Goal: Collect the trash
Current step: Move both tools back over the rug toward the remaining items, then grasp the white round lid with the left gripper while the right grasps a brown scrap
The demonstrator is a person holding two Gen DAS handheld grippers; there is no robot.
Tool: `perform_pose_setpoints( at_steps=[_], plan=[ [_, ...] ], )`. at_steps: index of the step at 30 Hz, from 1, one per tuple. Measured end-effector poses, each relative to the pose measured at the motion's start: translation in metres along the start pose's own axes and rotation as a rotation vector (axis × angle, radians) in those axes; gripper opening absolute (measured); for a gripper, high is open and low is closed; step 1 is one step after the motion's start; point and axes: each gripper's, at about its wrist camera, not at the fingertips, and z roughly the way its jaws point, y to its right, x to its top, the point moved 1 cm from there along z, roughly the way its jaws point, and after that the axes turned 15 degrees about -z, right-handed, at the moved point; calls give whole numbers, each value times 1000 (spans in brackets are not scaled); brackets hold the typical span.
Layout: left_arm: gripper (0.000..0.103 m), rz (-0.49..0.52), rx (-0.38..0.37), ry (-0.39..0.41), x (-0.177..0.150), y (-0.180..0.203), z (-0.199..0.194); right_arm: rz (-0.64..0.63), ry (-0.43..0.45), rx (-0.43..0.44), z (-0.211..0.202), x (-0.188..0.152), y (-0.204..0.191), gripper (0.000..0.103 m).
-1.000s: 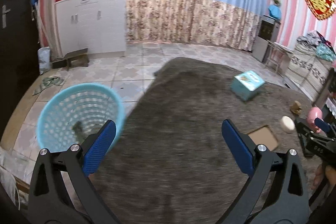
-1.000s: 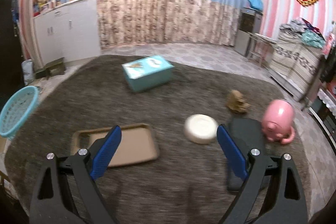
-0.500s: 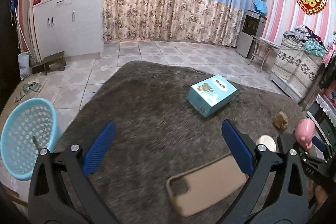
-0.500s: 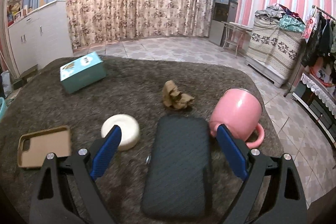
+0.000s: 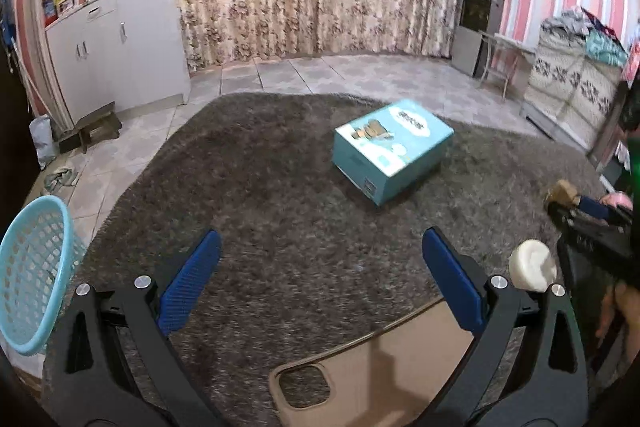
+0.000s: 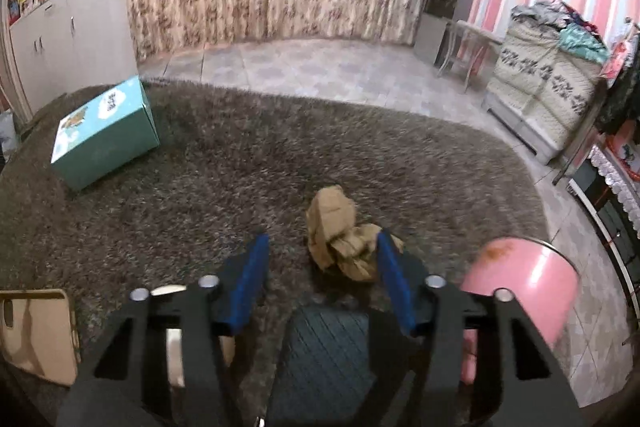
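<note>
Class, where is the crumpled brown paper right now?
In the right wrist view, the crumpled brown paper lies on the grey rug, between the right gripper fingers, left of the pink mug.

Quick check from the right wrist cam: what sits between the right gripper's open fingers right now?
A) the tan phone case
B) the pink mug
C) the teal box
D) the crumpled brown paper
D: the crumpled brown paper lies on the rug between the open fingers of the right gripper, not yet gripped.

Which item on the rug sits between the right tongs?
The crumpled brown paper; the pink mug, teal box and tan phone case lie off to the sides.
</note>
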Motion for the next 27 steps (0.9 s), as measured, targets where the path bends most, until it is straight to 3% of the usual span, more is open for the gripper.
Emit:
perform_pose_setpoints(
  at_steps=[4, 14, 18, 23, 27],
  plan=[
    [97, -8, -41, -46, -3, 15, 8, -5, -36, 39, 12, 2, 2, 21],
    [97, 63, -103, -89, -36, 71, 8, 68, 159, 16, -71, -34, 25, 20],
    [97, 127, -129, -112, -58, 99, 8, 111, 167, -12, -102, -66, 39, 20],
    [97, 194, -139, -122, -77, 124, 15, 176, 162, -8, -113, -99, 52, 20],
    [97, 205, -178, -185, -83, 137, 28, 203, 152, -9, -115, -118, 55, 20]
  ],
)
